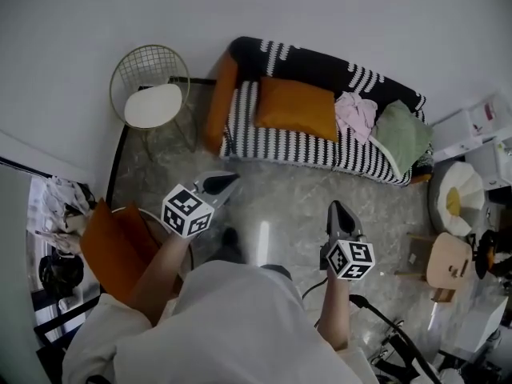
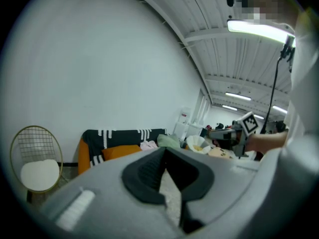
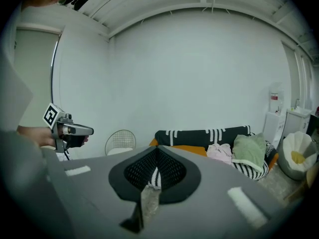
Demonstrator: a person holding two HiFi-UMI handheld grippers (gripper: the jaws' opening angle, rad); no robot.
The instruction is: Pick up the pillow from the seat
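bare marble floor point(image 1: 288, 206) lies open up to the sofa point(image 1: 320, 146); wire chair point(image 1: 150, 94) stands left.

We're in a homely living-room corner here: black-and-white striped sofa point(image 1: 276, 144) against the far white wall point(image 1: 320, 14), round wire chair point(image 1: 150, 86) at left, marble-look floor point(image 1: 272, 206), ribbed ceiling point(image 2: 209, 49) with strip lights point(image 2: 259, 31) overhead

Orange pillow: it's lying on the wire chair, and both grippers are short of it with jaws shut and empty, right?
No. The orange pillow lies on the striped sofa, not the wire chair; the head view shows it. The left gripper and right gripper are short of it, jaws shut and empty.
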